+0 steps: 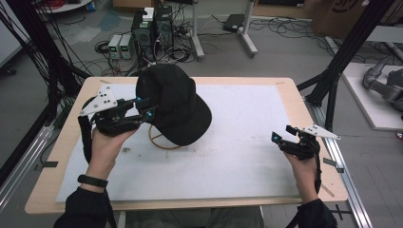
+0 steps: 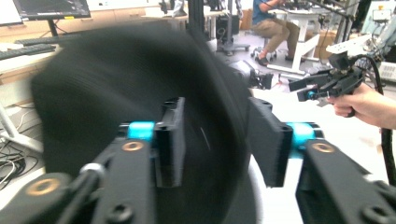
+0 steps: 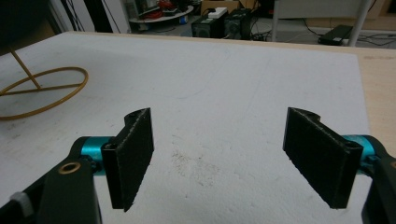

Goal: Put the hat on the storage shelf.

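A black cap (image 1: 178, 104) sits on a gold wire stand whose round base (image 1: 159, 140) rests on the white mat (image 1: 237, 156). My left gripper (image 1: 146, 108) is at the cap's left side. In the left gripper view its jaws stand apart, open, with the blurred cap (image 2: 116, 84) between and behind them. My right gripper (image 1: 278, 140) hovers open over the mat's right side, far from the cap, with nothing between its pads (image 3: 133, 154). The stand's ring (image 3: 42, 88) lies to the upper left in the right gripper view. The right gripper (image 2: 303, 88) also appears in the left gripper view.
The mat covers a wooden table (image 1: 57, 156). Computer boxes (image 1: 152, 28) and cables crowd the floor behind the table. Black frame posts (image 1: 347, 52) rise at the right. A person (image 2: 275, 23) sits at a far desk.
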### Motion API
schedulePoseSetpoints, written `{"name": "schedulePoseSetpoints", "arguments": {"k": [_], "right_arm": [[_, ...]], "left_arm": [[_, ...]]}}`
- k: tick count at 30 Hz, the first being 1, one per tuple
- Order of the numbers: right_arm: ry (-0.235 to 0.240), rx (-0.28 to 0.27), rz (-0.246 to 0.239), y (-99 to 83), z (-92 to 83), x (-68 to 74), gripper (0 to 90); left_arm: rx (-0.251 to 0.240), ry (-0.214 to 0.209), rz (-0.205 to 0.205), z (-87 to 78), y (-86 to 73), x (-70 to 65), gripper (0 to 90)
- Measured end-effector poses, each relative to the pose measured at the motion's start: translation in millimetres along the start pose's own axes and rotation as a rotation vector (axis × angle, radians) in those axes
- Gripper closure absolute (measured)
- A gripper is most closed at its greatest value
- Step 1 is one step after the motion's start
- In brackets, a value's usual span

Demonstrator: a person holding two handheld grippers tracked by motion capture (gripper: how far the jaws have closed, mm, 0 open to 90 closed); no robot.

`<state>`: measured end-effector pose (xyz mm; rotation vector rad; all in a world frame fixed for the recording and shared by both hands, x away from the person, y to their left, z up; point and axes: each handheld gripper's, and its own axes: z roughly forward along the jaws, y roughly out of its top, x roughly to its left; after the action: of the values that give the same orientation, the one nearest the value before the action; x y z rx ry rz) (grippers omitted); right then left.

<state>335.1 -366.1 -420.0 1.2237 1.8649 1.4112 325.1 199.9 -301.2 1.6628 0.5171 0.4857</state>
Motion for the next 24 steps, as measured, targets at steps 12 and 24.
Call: {"name": "schedulePoseSetpoints", "arguments": {"k": [12,24], "right_arm": [[0.005,0.010,-0.002,-0.6,3.0,0.4,24.2],[0.017,0.020,-0.010,-1.0,8.2,3.9,23.7]], "left_arm": [[0.003,0.074,-0.036,-41.7,-48.6,8.3,30.1],[0.067,0.153,-0.049,-64.9,-100.4,28.0,23.0]]}}
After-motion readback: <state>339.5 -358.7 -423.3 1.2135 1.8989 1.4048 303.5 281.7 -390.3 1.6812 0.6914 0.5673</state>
